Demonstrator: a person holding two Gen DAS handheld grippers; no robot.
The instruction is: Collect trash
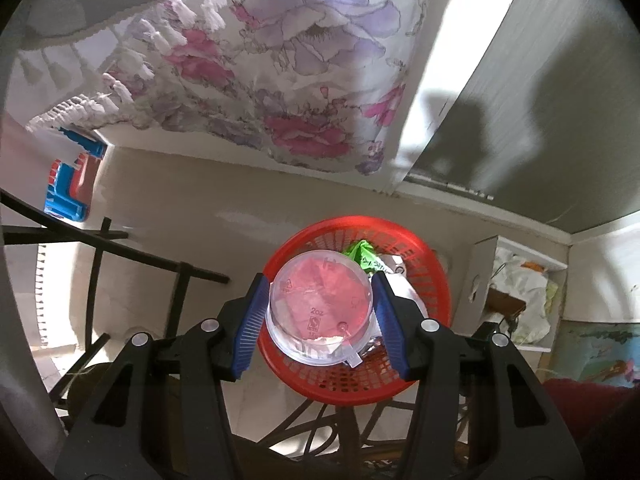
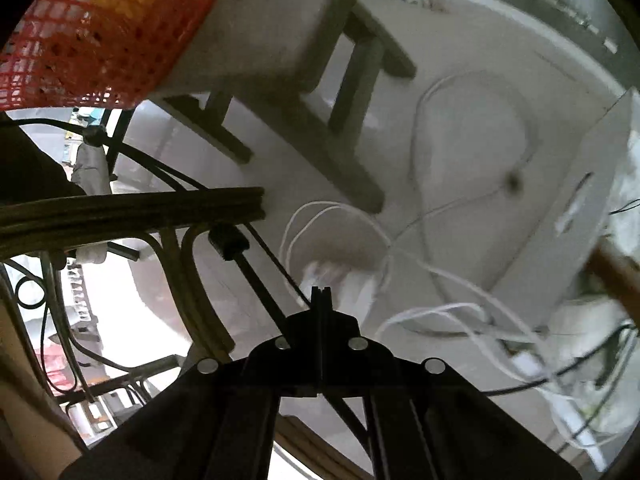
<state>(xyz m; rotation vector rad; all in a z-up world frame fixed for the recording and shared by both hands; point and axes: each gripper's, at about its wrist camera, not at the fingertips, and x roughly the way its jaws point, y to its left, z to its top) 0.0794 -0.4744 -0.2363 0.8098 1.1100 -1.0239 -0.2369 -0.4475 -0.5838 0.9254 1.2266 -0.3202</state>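
- Left gripper (image 1: 319,312): I am holding its blue pads (image 1: 251,326) clamped on either side of a clear 2oz sauce cup (image 1: 318,307), lid on, reddish residue showing through the plastic.
- 2oz sauce cup, position: it is hanging in the grip directly above the red mesh basket (image 1: 434,276), not yet dropped in.
- Red mesh basket, contents: a green wrapper (image 1: 362,254) and crumpled white and foil scraps (image 1: 400,280) are already lying inside; the basket appears to be serving as the trash bin.
- Right gripper (image 2: 321,292): I am carrying it with the fingers pressed together, nothing between them; it is pointing at the floor, where white cables (image 2: 424,272) are lying in loops beside a wooden stool (image 2: 280,44), with the basket's mesh wall in the upper left corner.
- Step in hand, as I judge it: depositing one collected piece.
- Next move calls for: parting the left fingers while the cup is centred over the rim, so that it is falling inside and not bouncing off the edge.
- Further off, left view: a white cardboard box (image 1: 516,292) stuffed with bags is standing just beside the basket; a floral cloth (image 1: 280,60) with a tasselled edge is hanging beyond.
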